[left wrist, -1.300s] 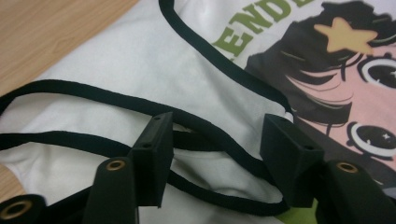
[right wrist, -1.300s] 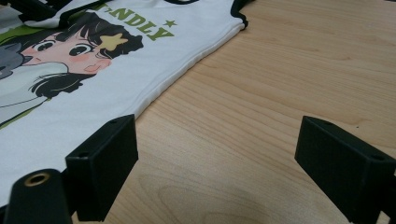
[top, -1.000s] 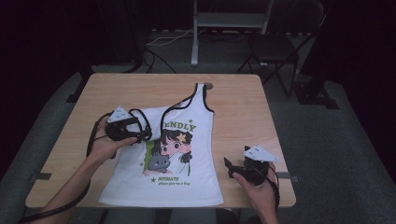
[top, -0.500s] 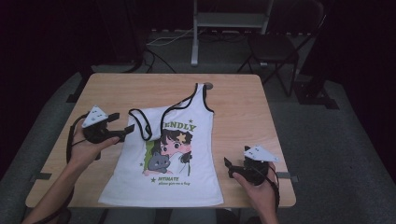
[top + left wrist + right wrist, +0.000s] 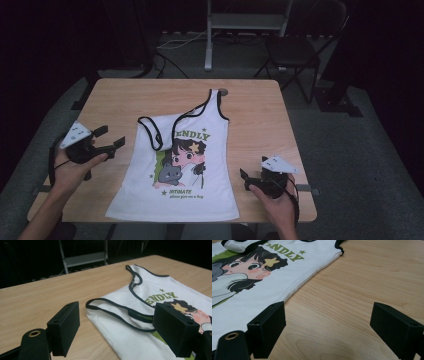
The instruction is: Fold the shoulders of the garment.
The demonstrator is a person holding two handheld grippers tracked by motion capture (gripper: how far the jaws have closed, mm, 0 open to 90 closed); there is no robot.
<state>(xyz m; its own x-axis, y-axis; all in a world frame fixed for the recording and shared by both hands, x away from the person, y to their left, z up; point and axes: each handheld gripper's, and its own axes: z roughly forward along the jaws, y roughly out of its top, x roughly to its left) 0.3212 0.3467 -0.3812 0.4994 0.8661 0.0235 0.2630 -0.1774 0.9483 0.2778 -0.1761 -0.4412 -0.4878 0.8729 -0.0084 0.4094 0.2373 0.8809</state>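
At the near right edge of the table (image 5: 260,107), right gripper (image 5: 243,178) held low in a hand, jaws spread wide and empty, pointing at the side seam of the tank top (image 5: 200,195) and just clear of it. Seen from the right gripper view: bare wood between the two jaws, white hem and cartoon print just beyond the left one. Further up on the left side, left gripper (image 5: 111,138) held in the other hand, jaws likewise wide apart, gripping nothing, aimed at the folded shoulder and near it but apart. Lying flat across the middle, the white tank top with black trim and a cartoon girl, left strap (image 5: 150,131) folded over onto the chest, right strap (image 5: 212,100) stretched toward the far edge. Beyond the table, a dark chair (image 5: 292,50) and a metal stand (image 5: 247,22) on the floor.
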